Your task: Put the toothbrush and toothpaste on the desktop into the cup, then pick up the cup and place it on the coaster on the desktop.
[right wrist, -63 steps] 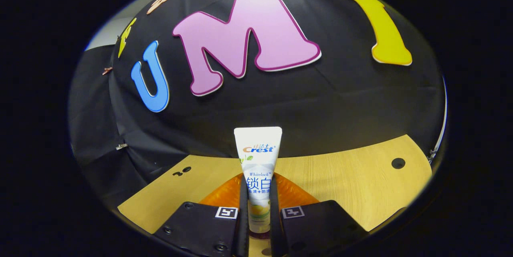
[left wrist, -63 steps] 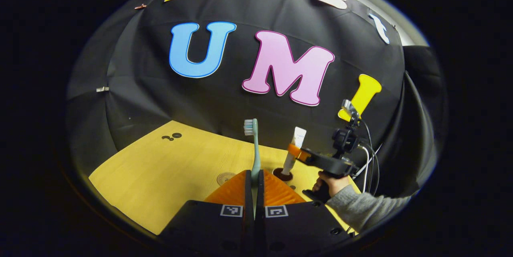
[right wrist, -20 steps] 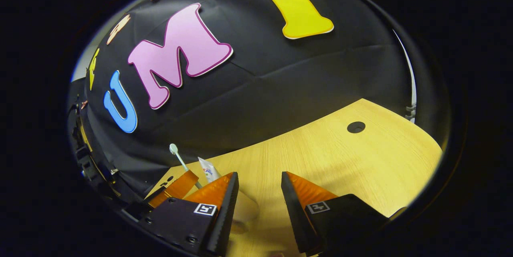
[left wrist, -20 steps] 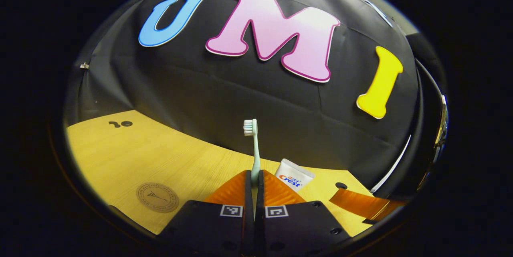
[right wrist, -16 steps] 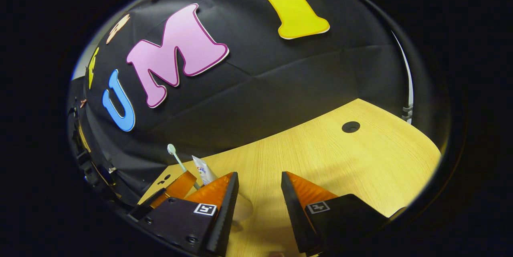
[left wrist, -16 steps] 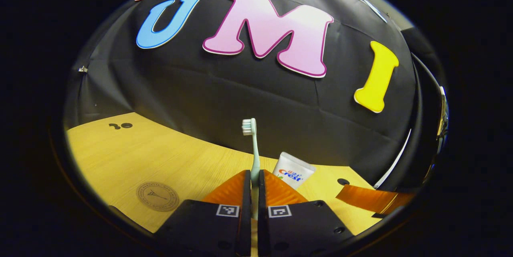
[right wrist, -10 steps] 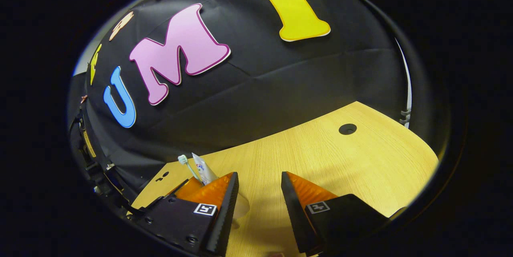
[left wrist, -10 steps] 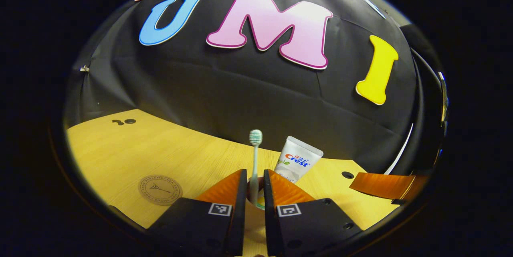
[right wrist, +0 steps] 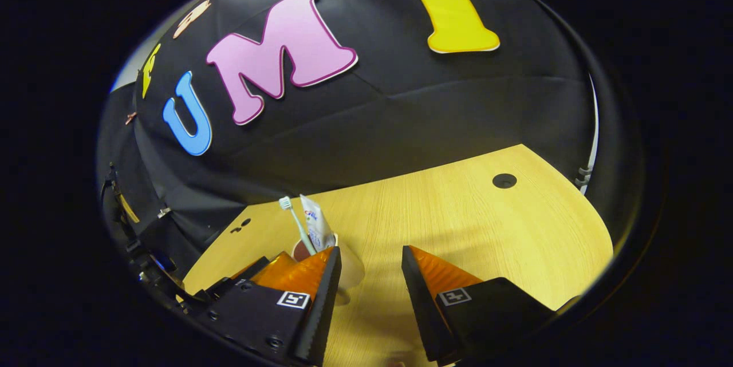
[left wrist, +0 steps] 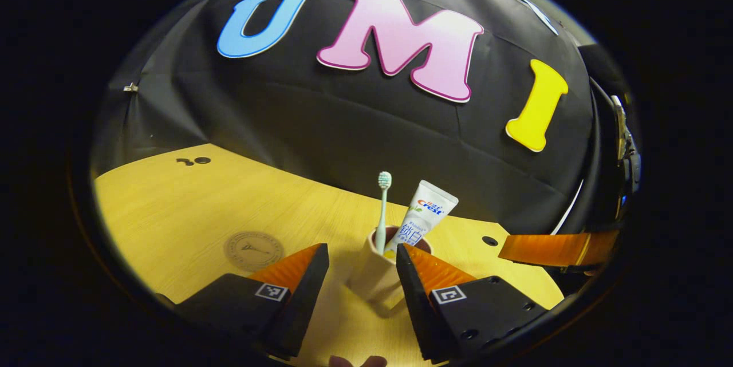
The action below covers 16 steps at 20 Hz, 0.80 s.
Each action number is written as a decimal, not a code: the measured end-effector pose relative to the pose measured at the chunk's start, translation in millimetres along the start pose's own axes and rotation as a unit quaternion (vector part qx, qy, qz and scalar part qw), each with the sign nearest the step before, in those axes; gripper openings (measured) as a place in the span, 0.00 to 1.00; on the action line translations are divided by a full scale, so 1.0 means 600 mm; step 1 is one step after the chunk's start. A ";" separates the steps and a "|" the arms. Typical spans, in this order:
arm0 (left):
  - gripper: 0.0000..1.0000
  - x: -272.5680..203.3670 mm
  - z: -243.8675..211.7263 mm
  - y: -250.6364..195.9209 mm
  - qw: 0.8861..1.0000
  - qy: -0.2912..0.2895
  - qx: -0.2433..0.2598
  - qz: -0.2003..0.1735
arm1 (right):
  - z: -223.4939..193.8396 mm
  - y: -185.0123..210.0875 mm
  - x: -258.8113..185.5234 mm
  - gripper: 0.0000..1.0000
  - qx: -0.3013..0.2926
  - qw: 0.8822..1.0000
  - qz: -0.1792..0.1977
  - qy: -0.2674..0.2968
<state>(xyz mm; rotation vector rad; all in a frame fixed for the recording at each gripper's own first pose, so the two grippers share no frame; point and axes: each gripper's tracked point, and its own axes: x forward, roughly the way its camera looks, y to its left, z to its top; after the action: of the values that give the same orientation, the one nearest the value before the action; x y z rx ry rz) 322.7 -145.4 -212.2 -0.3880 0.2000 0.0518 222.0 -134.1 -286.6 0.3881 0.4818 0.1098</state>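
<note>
done: the toothbrush (left wrist: 382,206) and the toothpaste (left wrist: 421,217) both stand in the cup (left wrist: 379,274), bristles and crimped end up, low in the centre of the left gripper view.
left: the cup is not yet lifted; it sits on the desk (left wrist: 172,206), well apart from the coaster (left wrist: 253,251) at lower left of the frame.
left hand-held gripper (left wrist: 359,281): spread wide, one finger on either side of the cup, neither seen pressing it.
right hand-held gripper (right wrist: 369,281): spread, nothing between the fingers; the cup (right wrist: 349,267) lies just left of it in the right gripper view.
next, as i judge: close on the cup and carry it to the coaster.
writing: the tube carries a printed brand mark and coloured characters; the coaster has a round stamped emblem, too small to make out.
</note>
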 end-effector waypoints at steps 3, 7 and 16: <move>0.77 -0.067 0.009 0.048 1.000 0.003 0.006 0.013 | -0.022 0.016 0.000 0.66 -0.013 0.999 0.000 0.051; 0.80 -0.165 0.012 0.118 0.999 0.017 0.025 0.044 | -0.038 0.046 0.011 0.73 -0.032 0.994 -0.001 0.102; 0.81 -0.302 0.048 0.194 0.994 0.006 0.090 0.057 | -0.138 0.093 0.050 0.82 -0.086 0.961 -0.029 0.261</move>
<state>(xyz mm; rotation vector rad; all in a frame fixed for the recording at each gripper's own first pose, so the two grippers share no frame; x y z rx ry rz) 140.2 -29.0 -192.4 -0.1968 0.2373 0.1426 208.7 -48.8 -345.4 0.1683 0.9972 0.1986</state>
